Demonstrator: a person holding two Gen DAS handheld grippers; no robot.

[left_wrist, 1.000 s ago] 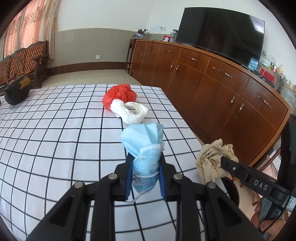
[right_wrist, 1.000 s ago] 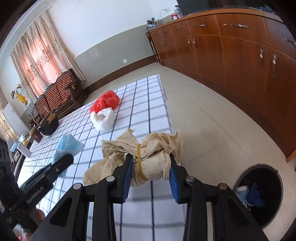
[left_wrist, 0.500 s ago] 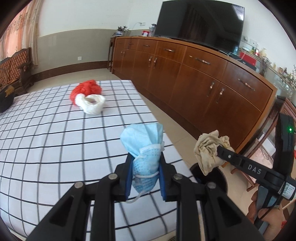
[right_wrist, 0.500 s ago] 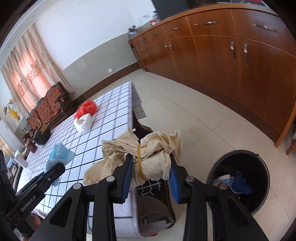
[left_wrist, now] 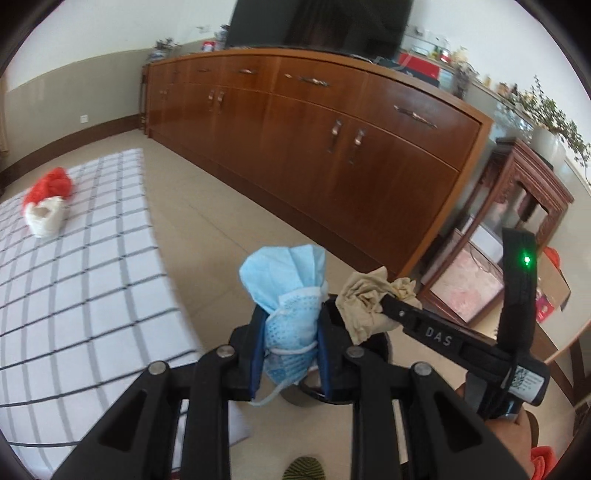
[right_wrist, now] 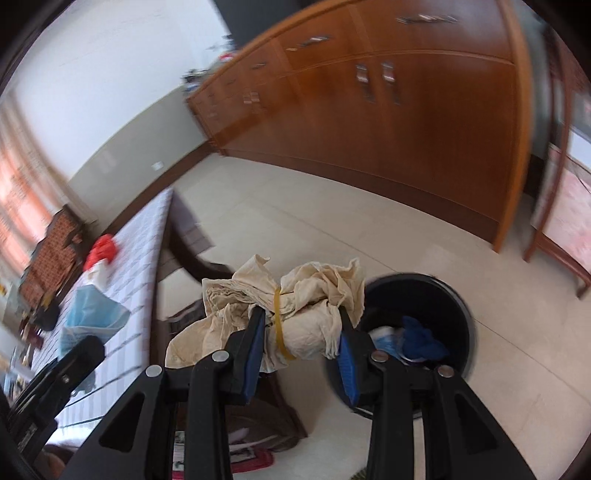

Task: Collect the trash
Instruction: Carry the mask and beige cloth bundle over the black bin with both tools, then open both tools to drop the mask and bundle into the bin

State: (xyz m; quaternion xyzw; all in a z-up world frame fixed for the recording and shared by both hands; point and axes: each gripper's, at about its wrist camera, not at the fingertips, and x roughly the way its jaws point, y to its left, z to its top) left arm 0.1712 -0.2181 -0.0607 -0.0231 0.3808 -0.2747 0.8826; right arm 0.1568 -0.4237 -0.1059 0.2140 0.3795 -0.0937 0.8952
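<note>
My left gripper (left_wrist: 290,347) is shut on a crumpled blue face mask (left_wrist: 288,280), held off the table's edge above the floor. My right gripper (right_wrist: 301,336) is shut on a beige cloth wad (right_wrist: 295,295) tied with a yellow band, just left of a black trash bin (right_wrist: 443,295) that holds blue and white scraps. The cloth wad (left_wrist: 369,299) and right gripper also show in the left wrist view, over the mostly hidden bin (left_wrist: 384,343). The mask (right_wrist: 92,314) shows at left in the right wrist view. A red bag (left_wrist: 50,184) and white bag (left_wrist: 44,218) lie on the checked table (left_wrist: 92,277).
A long wooden sideboard (left_wrist: 332,140) runs along the wall, with a TV (left_wrist: 317,22) on it. A carved wooden cabinet (left_wrist: 517,221) stands at right. Tiled floor (right_wrist: 332,229) lies between table and sideboard. A dark bench (right_wrist: 55,251) stands beyond the table.
Both grippers have swung right, away from the table toward the bin, still holding the mask and cloth. The bin now sits closer, just beside the right gripper's cloth.
</note>
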